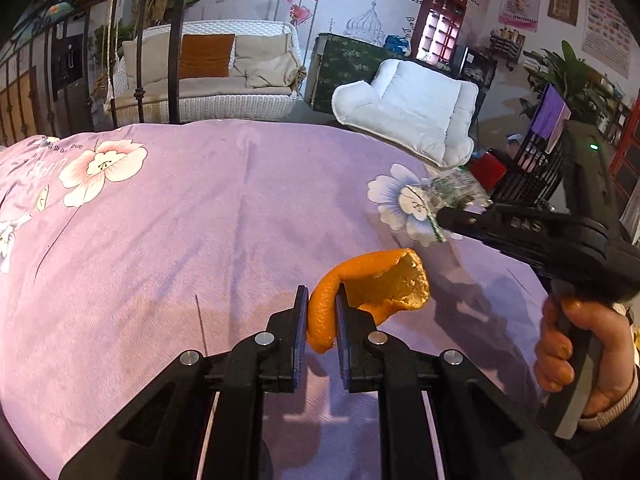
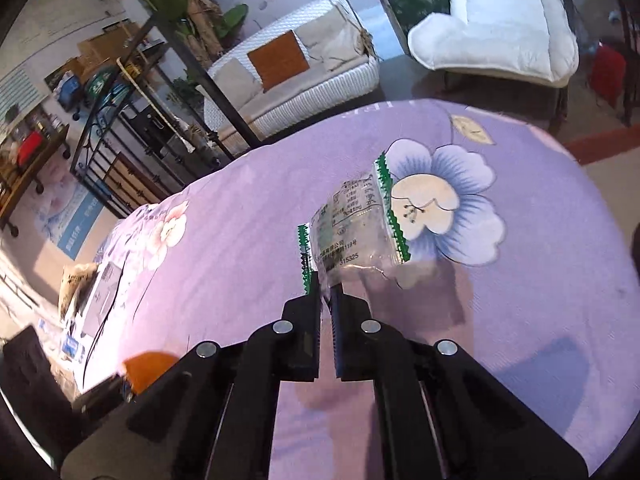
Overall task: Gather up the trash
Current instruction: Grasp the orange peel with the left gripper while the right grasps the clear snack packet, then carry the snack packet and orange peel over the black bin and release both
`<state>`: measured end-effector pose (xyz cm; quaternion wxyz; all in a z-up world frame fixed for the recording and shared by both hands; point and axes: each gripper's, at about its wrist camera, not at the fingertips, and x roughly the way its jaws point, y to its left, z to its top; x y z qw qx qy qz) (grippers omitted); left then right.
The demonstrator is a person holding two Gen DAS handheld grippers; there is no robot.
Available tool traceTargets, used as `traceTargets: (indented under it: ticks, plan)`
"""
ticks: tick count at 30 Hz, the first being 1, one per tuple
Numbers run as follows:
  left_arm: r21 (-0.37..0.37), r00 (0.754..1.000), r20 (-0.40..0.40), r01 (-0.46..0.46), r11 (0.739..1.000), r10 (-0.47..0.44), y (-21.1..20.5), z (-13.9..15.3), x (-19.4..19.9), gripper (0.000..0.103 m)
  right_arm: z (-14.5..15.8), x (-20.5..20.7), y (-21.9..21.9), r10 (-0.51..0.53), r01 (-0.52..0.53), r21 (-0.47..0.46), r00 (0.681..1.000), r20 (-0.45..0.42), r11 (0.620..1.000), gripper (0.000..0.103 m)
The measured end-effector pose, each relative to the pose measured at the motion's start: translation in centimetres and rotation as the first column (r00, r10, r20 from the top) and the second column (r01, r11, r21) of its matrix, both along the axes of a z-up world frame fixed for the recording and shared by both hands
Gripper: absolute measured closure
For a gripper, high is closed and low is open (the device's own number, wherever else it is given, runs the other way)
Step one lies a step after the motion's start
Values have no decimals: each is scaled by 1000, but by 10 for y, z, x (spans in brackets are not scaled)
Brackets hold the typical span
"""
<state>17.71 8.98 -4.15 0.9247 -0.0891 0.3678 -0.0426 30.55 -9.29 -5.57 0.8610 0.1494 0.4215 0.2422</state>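
Note:
My left gripper [image 1: 322,300] is shut on a curled orange peel [image 1: 372,284] and holds it just above the purple flowered bedspread [image 1: 192,216]. My right gripper [image 2: 327,292] is shut on a clear plastic wrapper with green zigzag edges [image 2: 352,228], held above the bedspread [image 2: 540,280] over a printed blue flower. In the left wrist view the right gripper [image 1: 444,218] reaches in from the right with the wrapper [image 1: 448,192] at its tip. The orange peel shows at the lower left of the right wrist view [image 2: 148,368].
A black metal bed frame [image 1: 174,40] stands at the bed's far edge. Beyond it are a white wicker sofa [image 1: 224,76] and a white cushioned chair [image 1: 412,108]. A black slatted basket [image 1: 532,168] sits off the bed's right side.

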Motion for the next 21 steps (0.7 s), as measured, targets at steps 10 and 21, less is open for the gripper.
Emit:
traceTargets:
  ticks: [10, 21]
  plan:
    - [-2, 994, 45, 104, 995, -104, -59, 11, -25, 89, 19, -67, -80, -66, 71, -48, 993, 98, 996, 97]
    - [21, 955, 70, 287, 958, -288, -141, 14, -30, 89, 18, -126, -191, -236, 260, -126, 955, 179, 957, 97]
